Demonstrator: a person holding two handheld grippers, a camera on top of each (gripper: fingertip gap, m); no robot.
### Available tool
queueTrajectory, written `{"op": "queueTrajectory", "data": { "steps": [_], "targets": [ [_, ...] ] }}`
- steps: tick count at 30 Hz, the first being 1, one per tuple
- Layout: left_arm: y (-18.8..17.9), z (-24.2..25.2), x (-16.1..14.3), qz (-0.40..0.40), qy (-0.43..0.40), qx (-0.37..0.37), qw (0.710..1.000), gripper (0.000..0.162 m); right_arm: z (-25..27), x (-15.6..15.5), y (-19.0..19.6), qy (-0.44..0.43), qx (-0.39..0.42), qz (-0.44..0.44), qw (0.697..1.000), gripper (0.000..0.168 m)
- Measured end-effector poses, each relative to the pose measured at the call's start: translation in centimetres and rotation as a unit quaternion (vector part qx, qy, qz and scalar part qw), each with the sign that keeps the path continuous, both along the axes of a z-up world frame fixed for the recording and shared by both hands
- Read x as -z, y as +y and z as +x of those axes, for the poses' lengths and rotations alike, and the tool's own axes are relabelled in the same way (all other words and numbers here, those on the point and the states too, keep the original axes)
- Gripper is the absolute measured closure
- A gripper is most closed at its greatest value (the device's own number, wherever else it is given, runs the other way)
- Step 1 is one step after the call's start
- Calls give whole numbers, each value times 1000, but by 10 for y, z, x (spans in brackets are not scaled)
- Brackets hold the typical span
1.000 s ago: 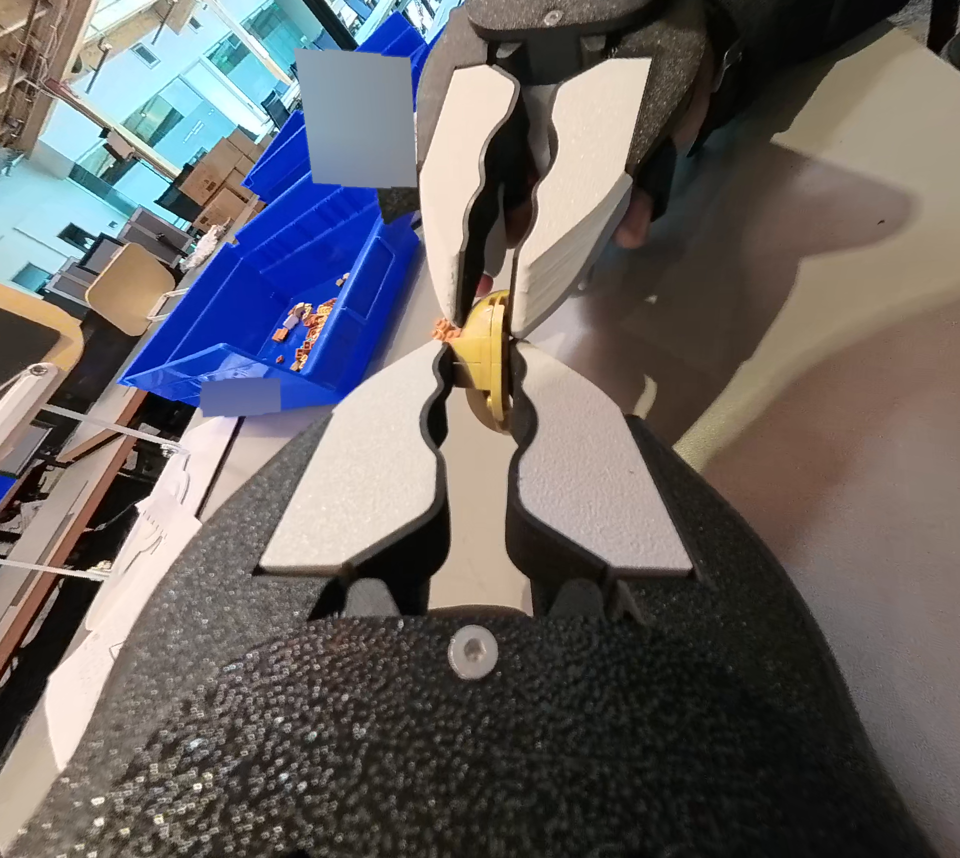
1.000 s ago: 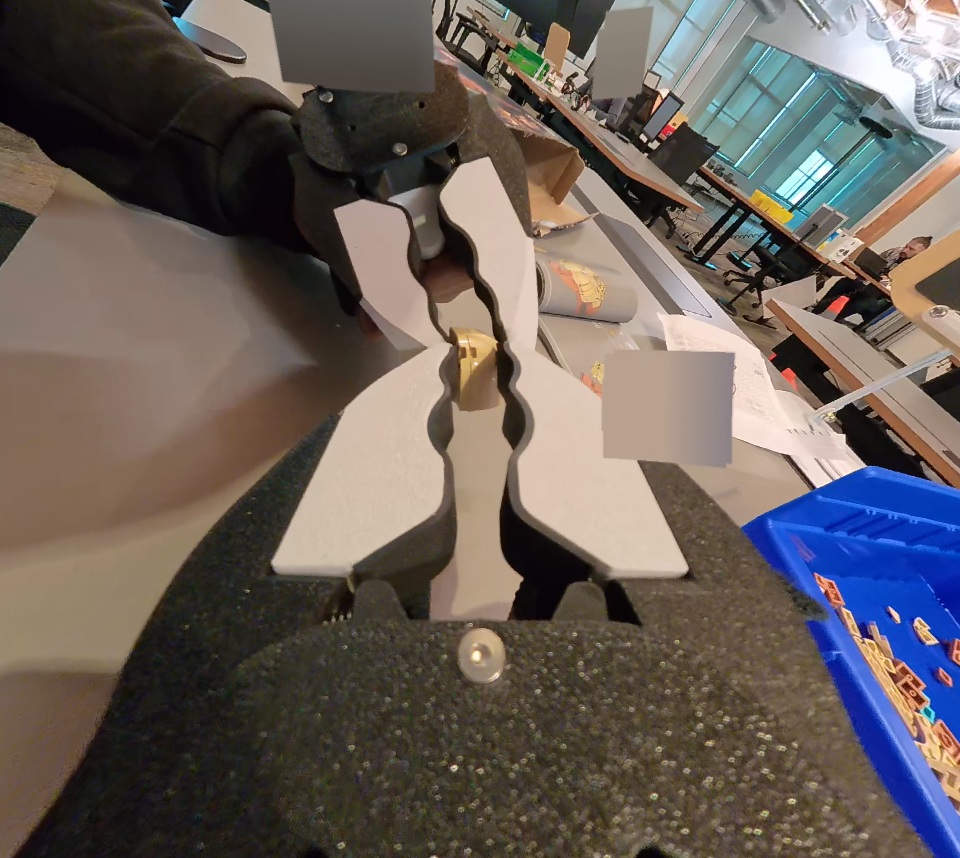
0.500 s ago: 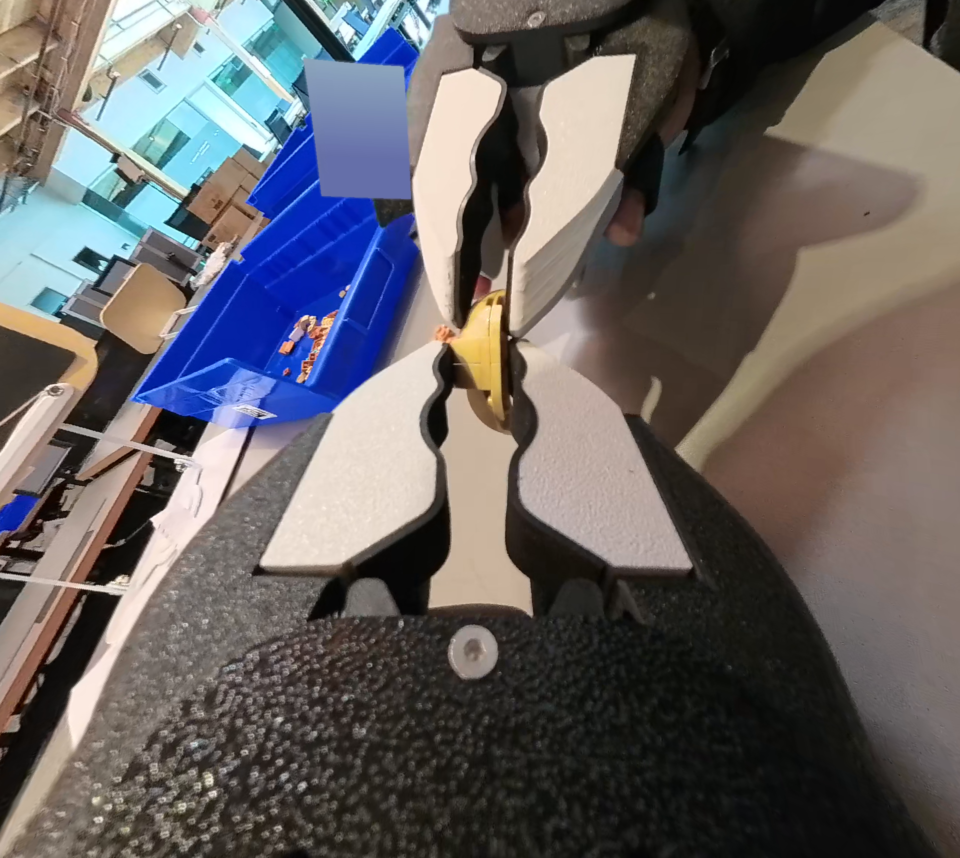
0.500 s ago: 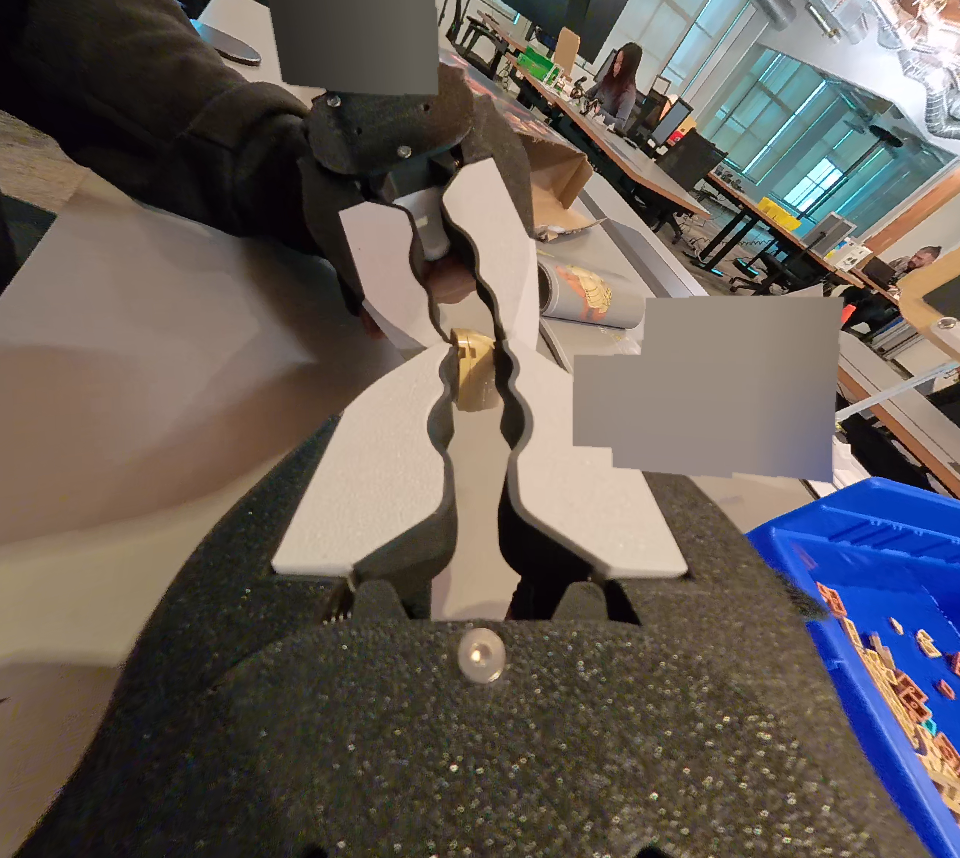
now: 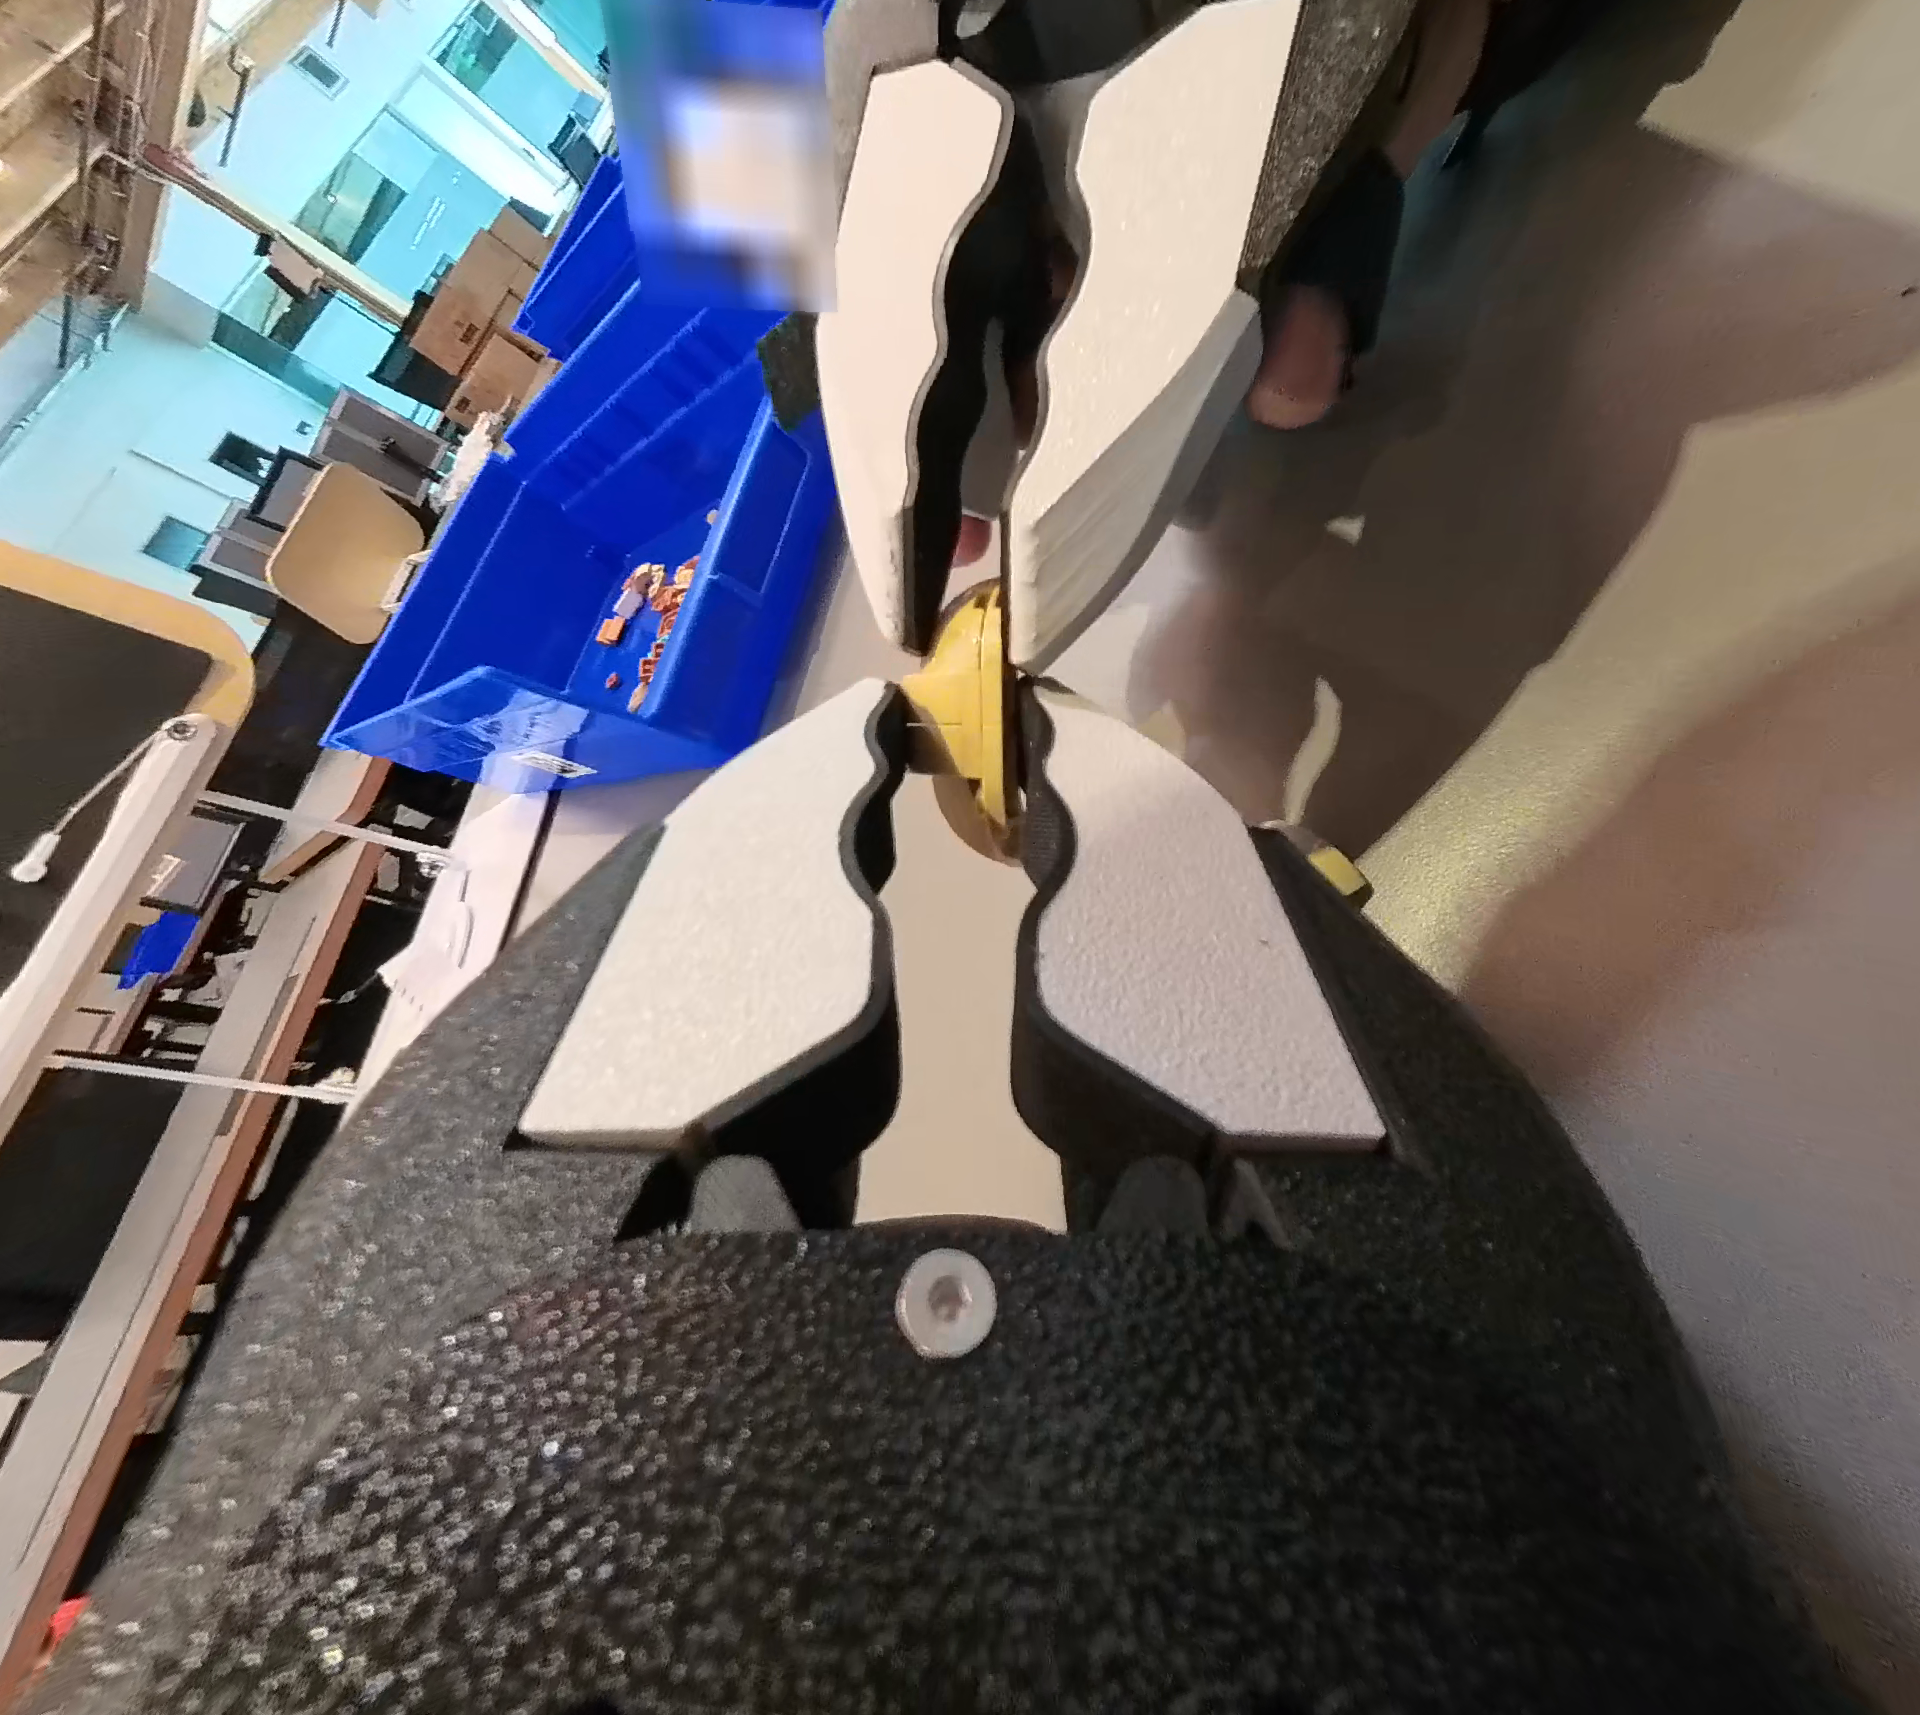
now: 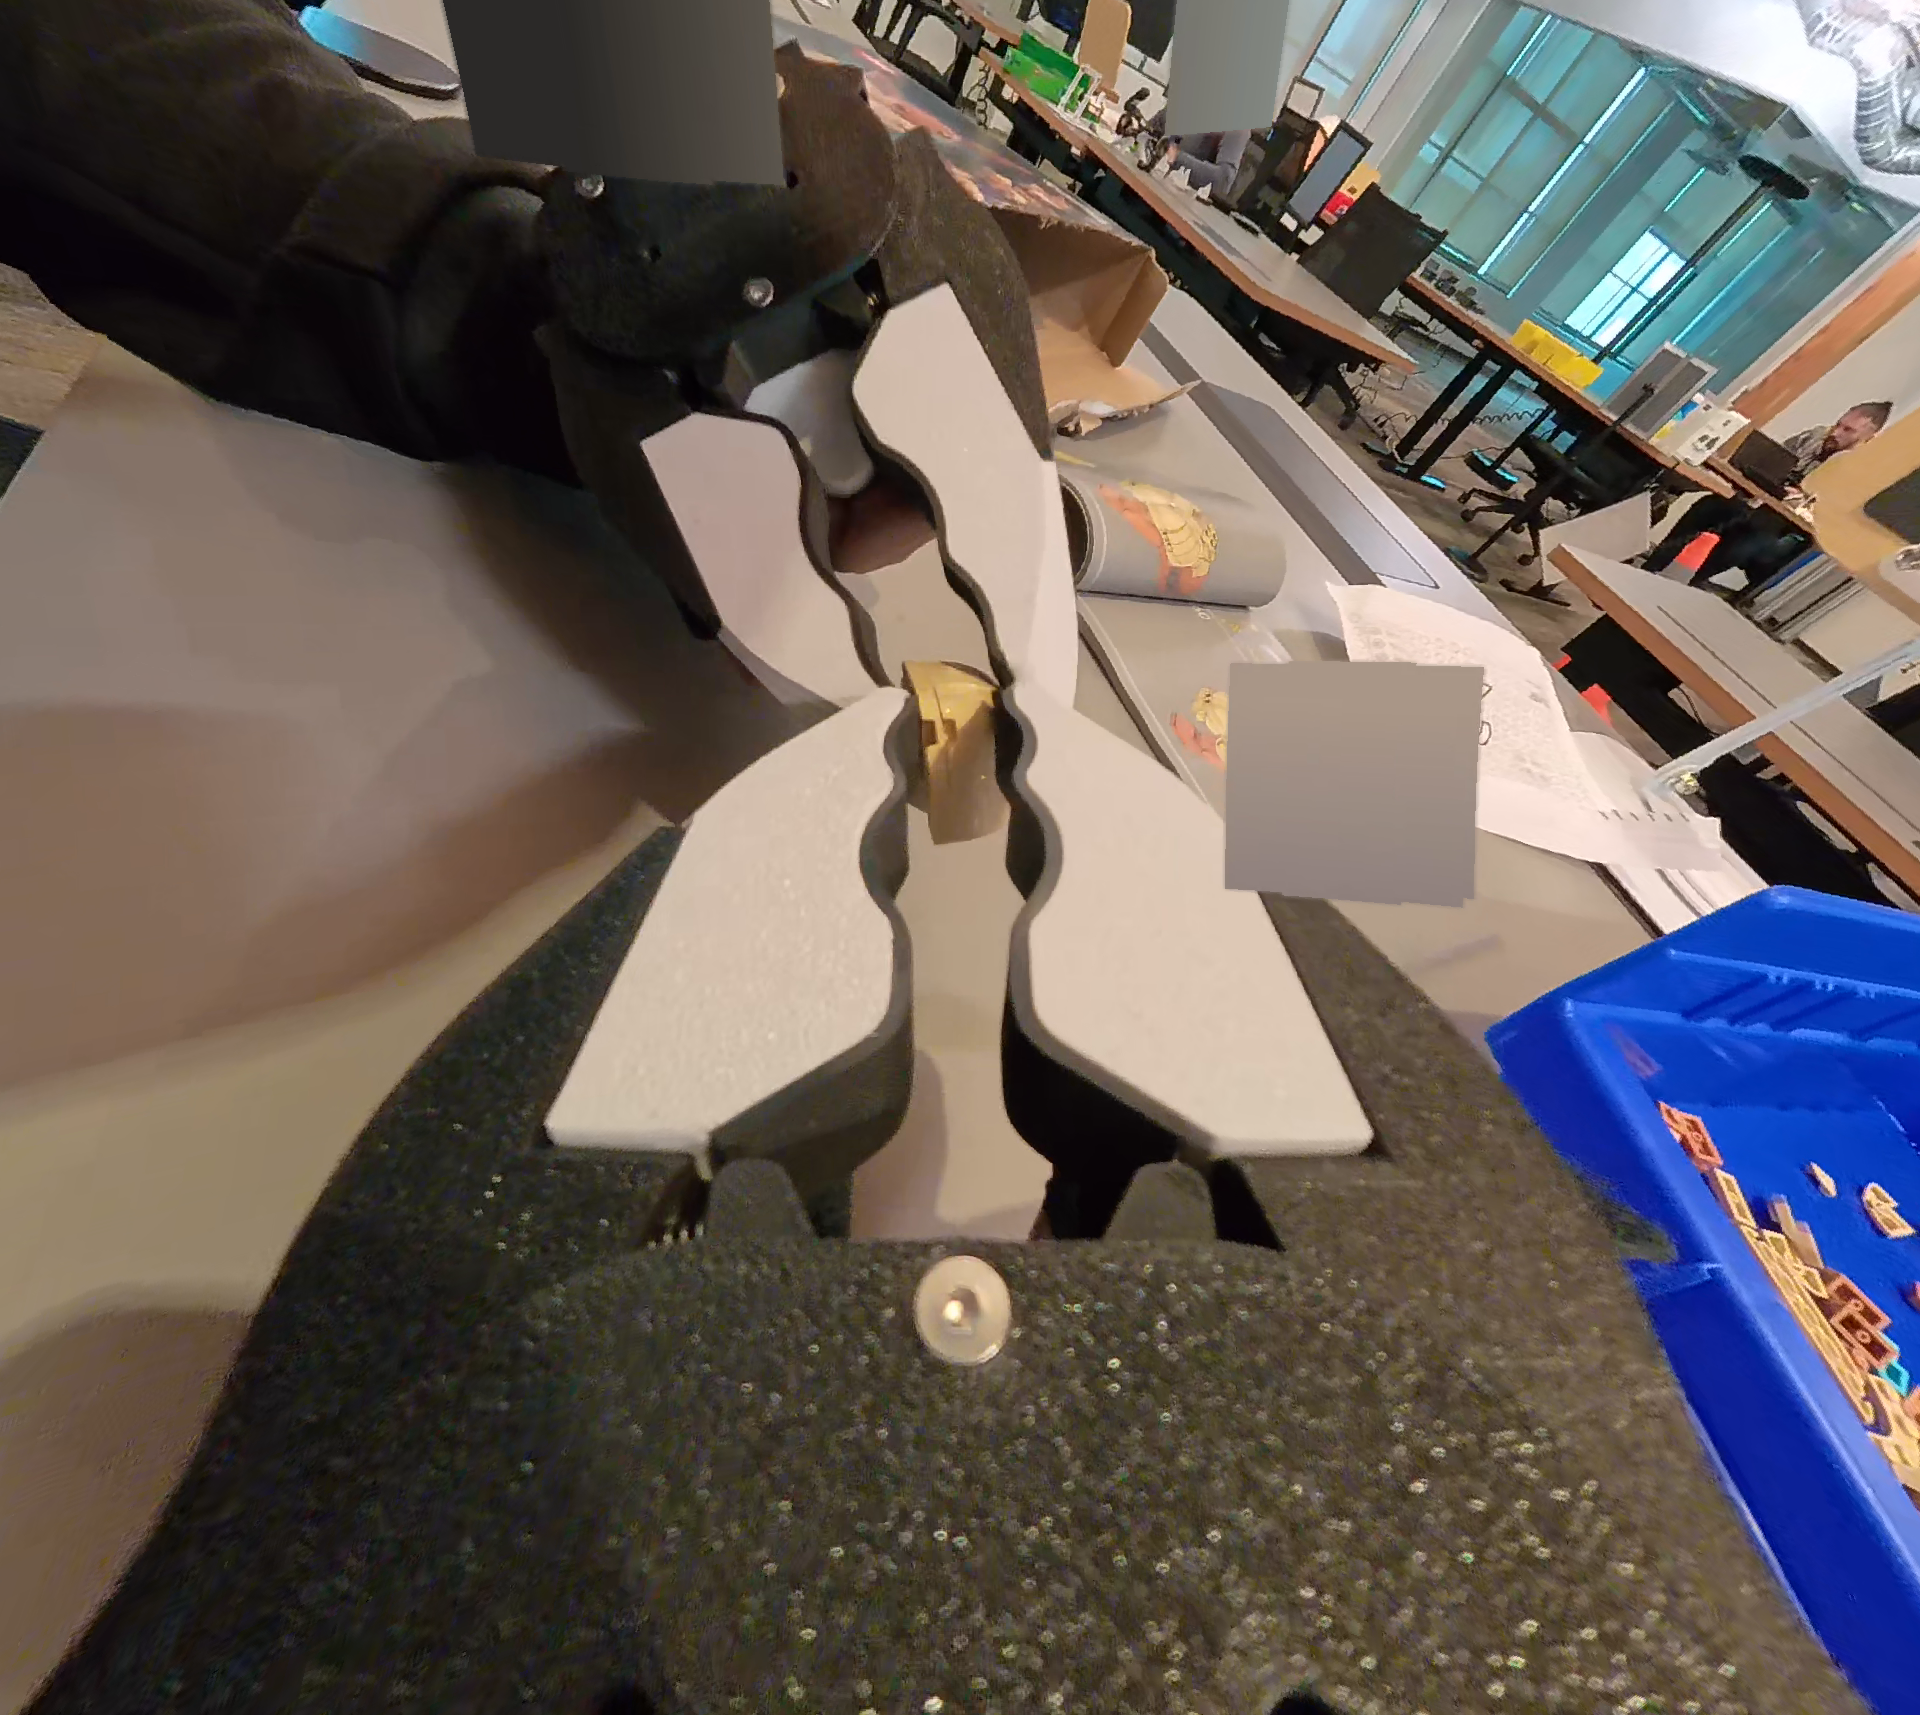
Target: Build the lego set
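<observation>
A tan, rounded lego piece [image 5: 971,709] is held above the table [image 5: 1683,886]. My left gripper [image 5: 956,715] is shut on it from below in the left wrist view. My right gripper [image 5: 966,626] comes in from above there, and its fingertips pinch the piece's upper edge. In the right wrist view my right gripper [image 6: 951,715] is shut on the same tan piece [image 6: 956,766], and the left gripper [image 6: 935,663] meets it tip to tip from the far side. Gloved hands hold both grippers.
A blue bin [image 5: 582,626] with several small orange-brown bricks [image 6: 1818,1291] stands at the table's side. A small yellow piece [image 5: 1337,870] lies on the table. A curled booklet [image 6: 1174,543], paper sheets [image 6: 1475,709] and an open cardboard box [image 6: 1081,294] lie beyond. My left and right fingertips are right by each other.
Both grippers have tilted and shifted slightly together, with the tan piece still pinched between them. The background has slid in both views. Neither grip has changed.
</observation>
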State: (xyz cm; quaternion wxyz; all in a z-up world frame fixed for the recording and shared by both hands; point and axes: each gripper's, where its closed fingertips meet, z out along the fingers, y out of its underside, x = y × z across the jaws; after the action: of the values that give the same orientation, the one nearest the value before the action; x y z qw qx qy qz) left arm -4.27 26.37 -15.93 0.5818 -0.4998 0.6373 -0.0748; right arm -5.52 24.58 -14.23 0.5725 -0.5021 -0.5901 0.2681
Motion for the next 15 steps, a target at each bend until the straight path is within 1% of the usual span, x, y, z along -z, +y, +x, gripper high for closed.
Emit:
{"op": "queueTrajectory", "data": {
  "steps": [4,5,6,8,9,11,13,15],
  "targets": [
    [0,-1,1,7,11,-5,1000,142,-1,1,0,-7,1,3,1000,157],
    [2,-1,2,9,15,-11,1000,142,-2,1,-5,-7,-9,1,1000,168],
    [-2,1,1,16,16,-1,1000,143,-4,3,-8,-10,-13,1,1000,168],
    [4,-2,2,27,26,-21,999,142,-5,3,-3,-20,13,25,999,168],
    [6,-2,1,13,17,-26,999,142,-5,2,-2,-16,16,27,999,168],
    [14,-6,-4,-2,-2,-50,999,143,-4,-5,-7,9,-7,12,1000,168],
    [20,-11,0,-22,-4,-60,998,143,0,-11,-7,26,-13,12,1000,168],
    [24,-15,7,-47,-4,-64,997,143,2,-14,-4,36,-12,10,999,159]
  ]
}}
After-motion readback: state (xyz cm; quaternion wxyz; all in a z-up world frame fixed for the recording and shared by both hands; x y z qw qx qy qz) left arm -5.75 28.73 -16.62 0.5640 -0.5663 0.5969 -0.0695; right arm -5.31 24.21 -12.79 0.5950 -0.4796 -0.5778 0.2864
